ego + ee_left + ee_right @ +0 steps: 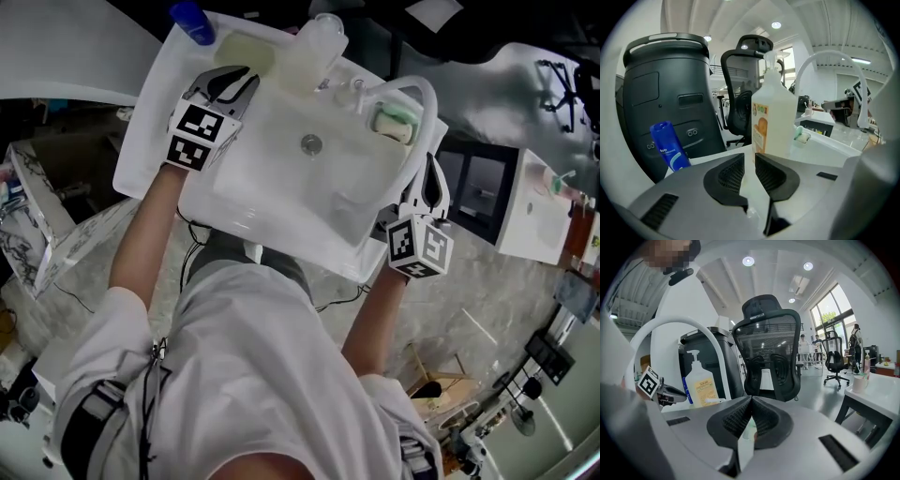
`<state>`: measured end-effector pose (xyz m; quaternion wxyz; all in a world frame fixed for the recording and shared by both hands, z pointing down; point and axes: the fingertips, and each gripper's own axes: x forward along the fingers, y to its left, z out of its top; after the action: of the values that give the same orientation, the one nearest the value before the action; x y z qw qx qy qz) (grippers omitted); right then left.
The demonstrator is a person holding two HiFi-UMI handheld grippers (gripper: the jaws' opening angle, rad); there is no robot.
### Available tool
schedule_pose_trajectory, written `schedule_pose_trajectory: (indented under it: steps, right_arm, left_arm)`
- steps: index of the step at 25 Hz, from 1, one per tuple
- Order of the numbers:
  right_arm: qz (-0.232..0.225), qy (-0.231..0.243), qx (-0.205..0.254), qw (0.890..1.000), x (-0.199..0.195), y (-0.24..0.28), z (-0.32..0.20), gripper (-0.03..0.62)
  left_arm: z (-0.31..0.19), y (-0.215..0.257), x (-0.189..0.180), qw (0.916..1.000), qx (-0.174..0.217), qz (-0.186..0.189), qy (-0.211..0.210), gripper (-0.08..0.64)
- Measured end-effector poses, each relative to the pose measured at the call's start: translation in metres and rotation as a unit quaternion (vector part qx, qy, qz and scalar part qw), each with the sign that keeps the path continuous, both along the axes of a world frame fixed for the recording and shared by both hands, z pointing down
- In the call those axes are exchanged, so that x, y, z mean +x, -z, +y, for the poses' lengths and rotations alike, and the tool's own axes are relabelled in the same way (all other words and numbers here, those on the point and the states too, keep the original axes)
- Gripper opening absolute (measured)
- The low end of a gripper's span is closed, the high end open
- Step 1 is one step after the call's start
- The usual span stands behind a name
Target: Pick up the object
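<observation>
A white sink basin (281, 192) with a round drain (311, 143) and an arched white faucet (419, 94) fills the middle of the head view. My left gripper (231, 86) sits on its left rim, jaws nearly together with white rim (750, 194) showing in the narrow gap. On the right rim, my right gripper (429, 184) is shut on the thin white edge (746, 446). A pump soap bottle (314, 52) (772, 122) (701, 386), a blue bottle (192, 21) (669, 146) and a green sponge (394, 122) stand at the basin's far side.
A black bin (665, 93) and a black office chair (771, 352) stand beyond the basin. A white table (530, 211) is at the right. Marble floor (469, 291) and cables lie below, with the person's body close to the near rim.
</observation>
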<state>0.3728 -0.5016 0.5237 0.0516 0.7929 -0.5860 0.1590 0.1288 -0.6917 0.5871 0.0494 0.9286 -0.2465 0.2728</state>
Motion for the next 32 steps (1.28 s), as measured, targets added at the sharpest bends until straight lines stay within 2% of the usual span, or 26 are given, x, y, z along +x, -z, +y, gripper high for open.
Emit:
schedule_pose_trajectory:
  steps: [8,15,23,32]
  right_arm:
    - [0.002,-0.001,-0.010,1.000,0.010,-0.006,-0.005,0.006]
    - [0.002,-0.007,-0.017,1.000,0.017,-0.010,-0.002,0.006]
    - [0.003,-0.026,-0.026,0.999,0.030,-0.015,0.013,0.006]
    - [0.004,-0.035,-0.029,0.999,0.029,-0.015,0.021,0.006]
  left_arm:
    - [-0.018,-0.060,0.015,0.9972,-0.023,-0.071,-0.008,0.107]
    - [-0.025,-0.097,0.022,0.9916,-0.044,-0.122,-0.006,0.114]
    - [-0.030,-0.120,0.026,0.9868,-0.059,-0.151,0.006,0.114]
    - [-0.036,-0.121,0.025,0.9840,-0.047,-0.172,0.007,0.083]
